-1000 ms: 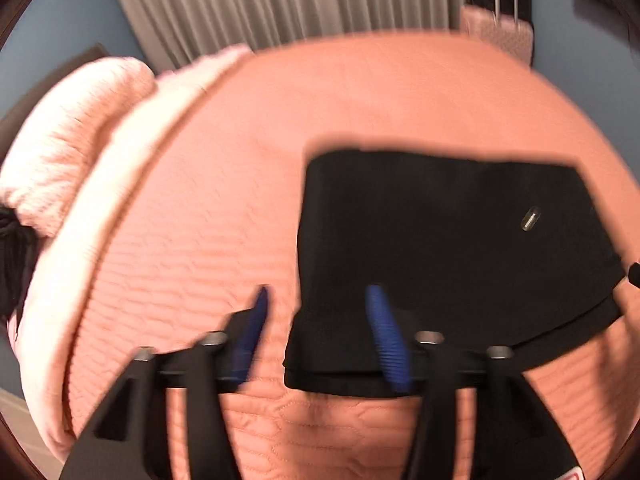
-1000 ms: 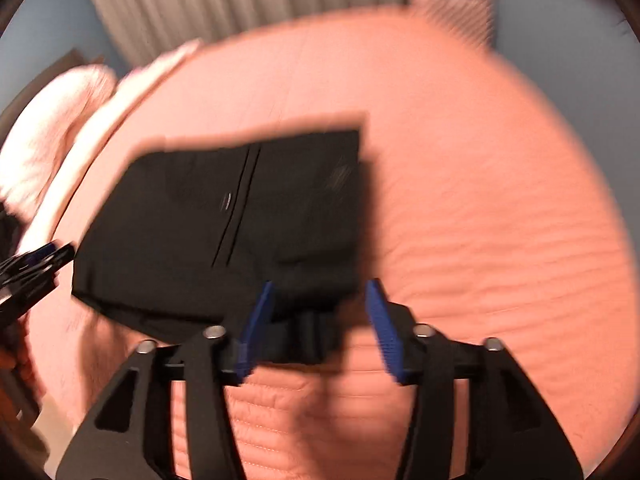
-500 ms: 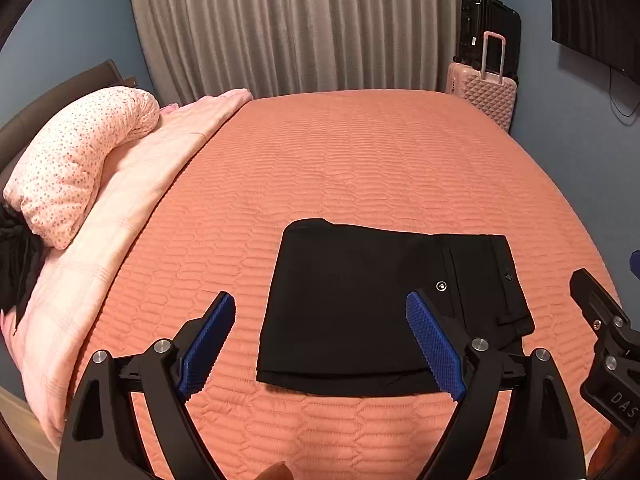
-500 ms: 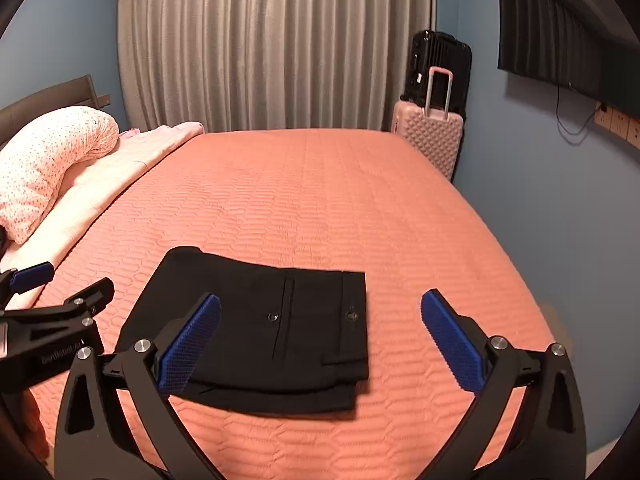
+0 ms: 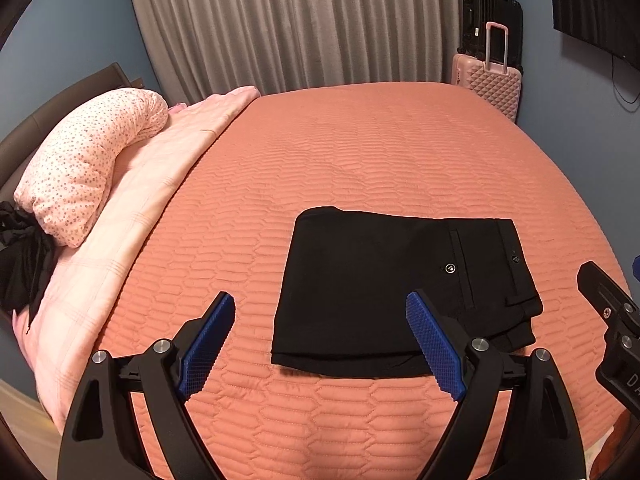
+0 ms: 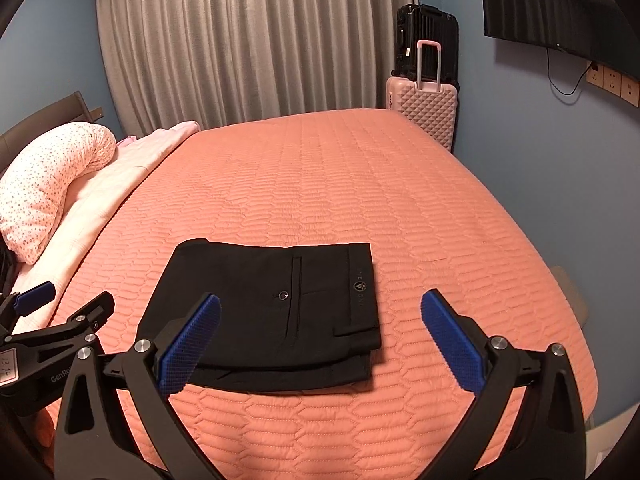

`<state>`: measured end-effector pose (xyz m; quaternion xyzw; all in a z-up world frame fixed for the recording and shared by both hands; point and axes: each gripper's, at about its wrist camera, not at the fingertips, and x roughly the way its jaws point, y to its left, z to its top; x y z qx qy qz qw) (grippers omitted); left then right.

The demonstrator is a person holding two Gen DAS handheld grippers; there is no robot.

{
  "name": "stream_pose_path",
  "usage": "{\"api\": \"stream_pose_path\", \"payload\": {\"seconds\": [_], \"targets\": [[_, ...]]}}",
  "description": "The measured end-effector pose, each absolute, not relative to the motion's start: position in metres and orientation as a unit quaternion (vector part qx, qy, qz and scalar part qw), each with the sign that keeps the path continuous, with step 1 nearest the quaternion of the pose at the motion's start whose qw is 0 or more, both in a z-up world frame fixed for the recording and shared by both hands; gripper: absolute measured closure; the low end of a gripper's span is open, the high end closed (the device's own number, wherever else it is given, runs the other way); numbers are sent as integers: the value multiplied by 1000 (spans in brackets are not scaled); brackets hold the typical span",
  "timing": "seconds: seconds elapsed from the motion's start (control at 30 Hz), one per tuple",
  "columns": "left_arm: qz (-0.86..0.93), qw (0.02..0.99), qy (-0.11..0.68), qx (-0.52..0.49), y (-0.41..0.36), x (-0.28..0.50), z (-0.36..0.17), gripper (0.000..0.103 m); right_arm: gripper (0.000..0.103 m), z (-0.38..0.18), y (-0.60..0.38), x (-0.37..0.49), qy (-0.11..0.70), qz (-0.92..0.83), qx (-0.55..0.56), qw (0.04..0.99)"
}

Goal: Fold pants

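Black pants (image 5: 400,292) are seen folded compactly on the bed (image 5: 360,152), near its front edge. Left gripper (image 5: 320,344) and right gripper (image 6: 320,340) jaws stand apart, empty. Fabric is judged soft, light, probably slippery; stacked edges are best pinched together.

The left gripper (image 6: 60,320) has a white sticker that reads "13.14" and letters "GenRo" on its side. The right gripper (image 5: 616,344) shows "D".

Both grippers are black plastic frames with triangular cut-outs and silver screws; the left gripper (image 5: 320,332) and right gripper (image 6: 320,332) carry blue waffle-textured pads (image 6: 188,344) (white lettering marks the left one's side).
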<state>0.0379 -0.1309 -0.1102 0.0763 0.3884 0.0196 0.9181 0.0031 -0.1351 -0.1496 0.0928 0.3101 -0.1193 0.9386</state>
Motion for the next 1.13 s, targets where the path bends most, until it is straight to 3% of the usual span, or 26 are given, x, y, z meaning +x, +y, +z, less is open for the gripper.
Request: {"api": "stream_pose_path", "payload": {"seconds": [0.57, 1.13], "targets": [[-12, 922, 383, 49, -126, 30, -107, 17, 5, -153, -134, -1, 310, -127, 94, 937], [9, 921, 379, 92, -131, 21, -109, 17, 5, -153, -129, -13, 312, -127, 96, 937]]}}
